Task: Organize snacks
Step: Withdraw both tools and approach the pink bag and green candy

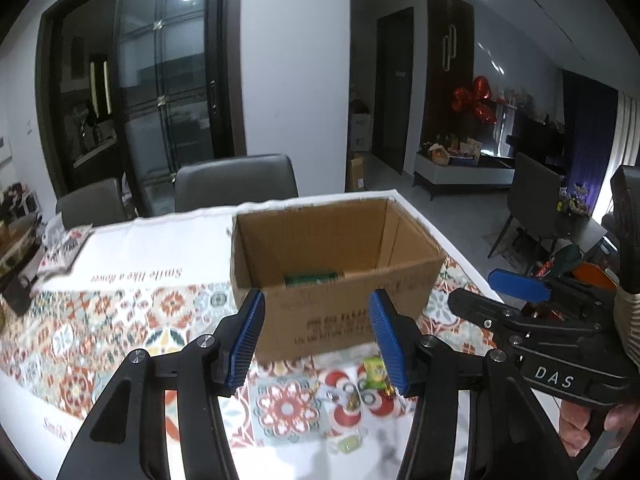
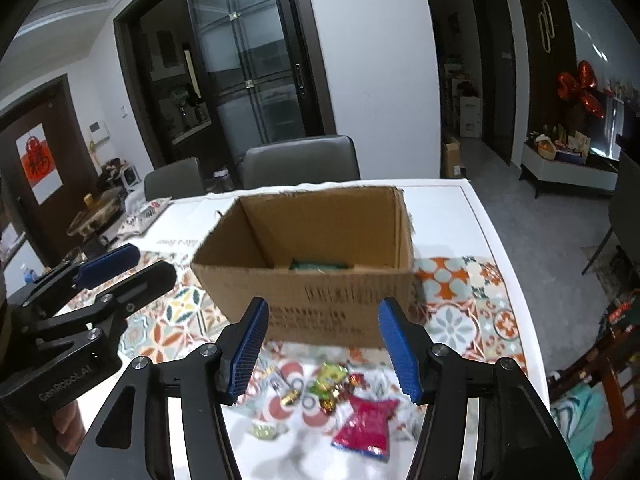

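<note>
**Both claws half open and empty over loose sweets, box ahead**

Far left, right-wrist view: the left gripper [image 2: 120,268] enters side-on. Matte black plastic frame, silver pivot screws, blue ribbed pads. A hand [image 2: 66,420] wraps its grip below. In its own view the left gripper [image 1: 316,336] stands with jaws roughly halfway apart, nothing between the pads.

Tablecloth [image 2: 460,308]: glossy, white-bordered, printed with orange, teal and red tile medallions and a line of script lettering.

Centre: cardboard box [image 2: 320,280], plain brown corrugated, rectangular, top open, rough torn rim, blurred black print on the near wall. Something green [image 2: 320,265] lies on its floor against the far wall, possibly a flat packet; too blurred to be sure.

Just before the box's near wall, on the cloth: a scatter of small wrapped candies [image 2: 326,384], crinkled foil in yellow-green, gold and red. Beside them, nearer the camera, a pink foil snack packet [image 2: 366,424], flat, shiny, blue along its lower edge. All are outside the box.

Right gripper [image 2: 322,344]: same build, jaws about half open, empty, hanging above the candies, not touching them.

Right edge, left-wrist view: the right gripper [image 1: 520,284] side-on, white letters on its body, fingers [image 1: 576,428] curled round the handle.

Behind the table: two grey padded chairs [image 2: 300,160], smooth upholstery.
</note>
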Available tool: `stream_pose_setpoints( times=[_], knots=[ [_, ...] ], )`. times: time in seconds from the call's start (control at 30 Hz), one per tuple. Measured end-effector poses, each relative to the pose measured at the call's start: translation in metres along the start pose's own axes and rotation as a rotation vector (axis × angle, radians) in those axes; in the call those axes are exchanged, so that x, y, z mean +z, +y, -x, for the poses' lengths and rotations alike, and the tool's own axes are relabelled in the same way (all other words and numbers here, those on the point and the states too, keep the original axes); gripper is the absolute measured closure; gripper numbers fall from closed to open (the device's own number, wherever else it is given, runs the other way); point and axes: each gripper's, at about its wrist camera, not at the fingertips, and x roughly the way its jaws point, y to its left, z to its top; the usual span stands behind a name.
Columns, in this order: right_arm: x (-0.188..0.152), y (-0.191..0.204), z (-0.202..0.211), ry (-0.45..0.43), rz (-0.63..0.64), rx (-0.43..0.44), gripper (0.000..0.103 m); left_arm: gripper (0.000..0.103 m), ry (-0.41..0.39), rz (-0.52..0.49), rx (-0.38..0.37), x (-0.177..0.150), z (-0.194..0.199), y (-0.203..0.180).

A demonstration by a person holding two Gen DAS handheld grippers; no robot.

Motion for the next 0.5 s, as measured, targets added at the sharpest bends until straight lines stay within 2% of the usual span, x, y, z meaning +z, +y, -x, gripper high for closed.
stream_pose_setpoints(
  times=[0.2,0.4,0.5],
  knots=[
    [-0.028,-0.002,0.007,0.021,0.009,-0.018,0.04,0.049,0.049,0.047,-0.037,-0.028,0.005,-0.004],
    [-0.054,-0.005,0.0,0.075,0.003,-0.006,0.04,0.049,0.086,0.036,-0.003,-0.051,0.001,-0.008],
    [-0.065,-0.007,-0.007,0.108,-0.012,-0.002,0.04,0.049,0.124,0.044,-0.019,-0.064,-0.004,-0.009]
  ],
)
